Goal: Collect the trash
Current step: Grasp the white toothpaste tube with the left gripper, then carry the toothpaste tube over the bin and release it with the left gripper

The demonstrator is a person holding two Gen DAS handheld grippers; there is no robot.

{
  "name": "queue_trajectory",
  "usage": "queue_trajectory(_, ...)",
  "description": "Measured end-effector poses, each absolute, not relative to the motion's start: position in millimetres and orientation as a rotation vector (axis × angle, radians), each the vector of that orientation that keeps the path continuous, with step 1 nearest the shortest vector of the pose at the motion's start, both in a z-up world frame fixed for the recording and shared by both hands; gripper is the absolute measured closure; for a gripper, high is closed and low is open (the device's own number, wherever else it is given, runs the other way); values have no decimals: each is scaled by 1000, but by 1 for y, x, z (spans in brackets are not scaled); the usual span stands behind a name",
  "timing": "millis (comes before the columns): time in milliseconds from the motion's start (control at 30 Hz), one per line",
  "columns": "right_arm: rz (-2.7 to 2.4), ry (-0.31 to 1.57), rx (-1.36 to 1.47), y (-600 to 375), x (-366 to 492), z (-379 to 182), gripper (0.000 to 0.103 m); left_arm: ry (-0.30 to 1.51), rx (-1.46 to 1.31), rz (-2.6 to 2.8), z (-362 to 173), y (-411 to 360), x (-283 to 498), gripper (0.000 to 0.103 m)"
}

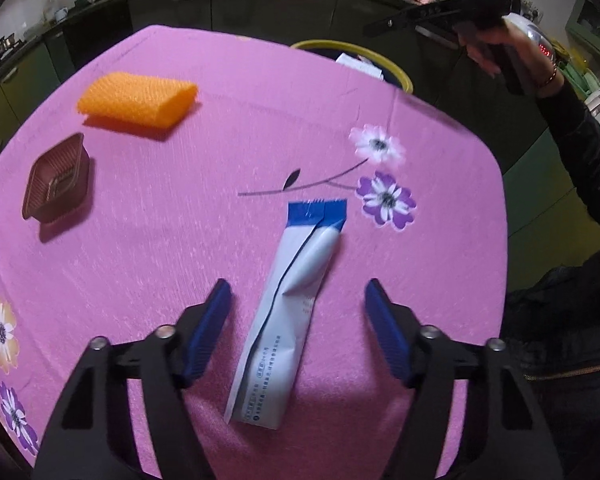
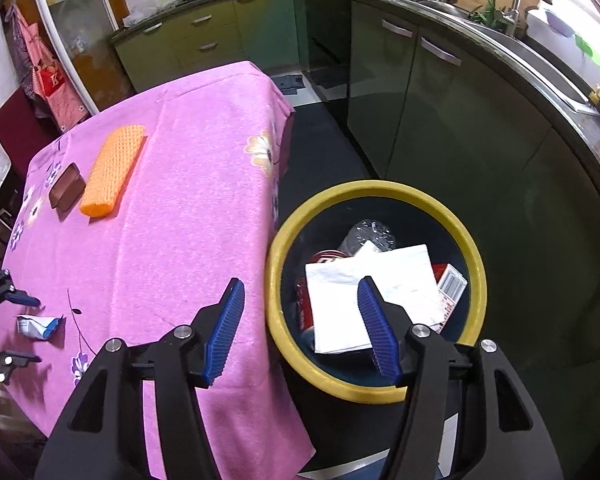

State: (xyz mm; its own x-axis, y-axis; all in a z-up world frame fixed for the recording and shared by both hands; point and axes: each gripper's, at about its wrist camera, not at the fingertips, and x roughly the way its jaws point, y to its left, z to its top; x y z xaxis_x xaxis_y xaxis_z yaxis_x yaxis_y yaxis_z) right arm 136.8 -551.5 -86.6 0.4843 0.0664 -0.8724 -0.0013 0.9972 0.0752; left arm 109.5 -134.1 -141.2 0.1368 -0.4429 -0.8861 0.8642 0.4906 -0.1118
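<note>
- Kitchen with green cabinets (image 2: 384, 92) along the far walls, dark counter above, sink and dish rack on it.
- Table under a pink flowered cloth (image 1: 172, 216), filling most of the left wrist view.
- Round bin with a yellow rim (image 2: 474, 264) on the floor just beside the table's right edge; inside, a white sheet of paper (image 2: 380, 280), a red-and-white packet and a dark crumpled piece.
- Dark sleeve and hand (image 1: 496, 46) at far right of the left wrist view, holding the other tool above the bin.
- Left gripper (image 1: 298, 292) low over the near part of the table, jaws apart on either side of a long white wrapper with a blue end (image 1: 292, 304); pads clear of it, wrapper flat on the cloth.
- Right gripper (image 2: 300, 292) above the gap between table edge and bin, jaws apart, nothing between them.
- Orange mesh sleeve (image 1: 140, 100) lying on the far left of the table.
- Small brown plastic tray (image 1: 56, 184) just beside the orange piece, nearer and further left, apart from it.
</note>
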Motion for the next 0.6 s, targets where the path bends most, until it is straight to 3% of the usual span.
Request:
queue_trajectory(333,79,1071,58,-538,141,-90,44,1044,522,-995,-144,-131,103,62)
queue_trajectory(500,88,1071,53,-535,140,-90,44,1042,524,-983,-143,-128,97,79)
queue_trajectory(600,91,1067,56,-535,139,-89,44,1052,505,-971,-143,-129,97,81)
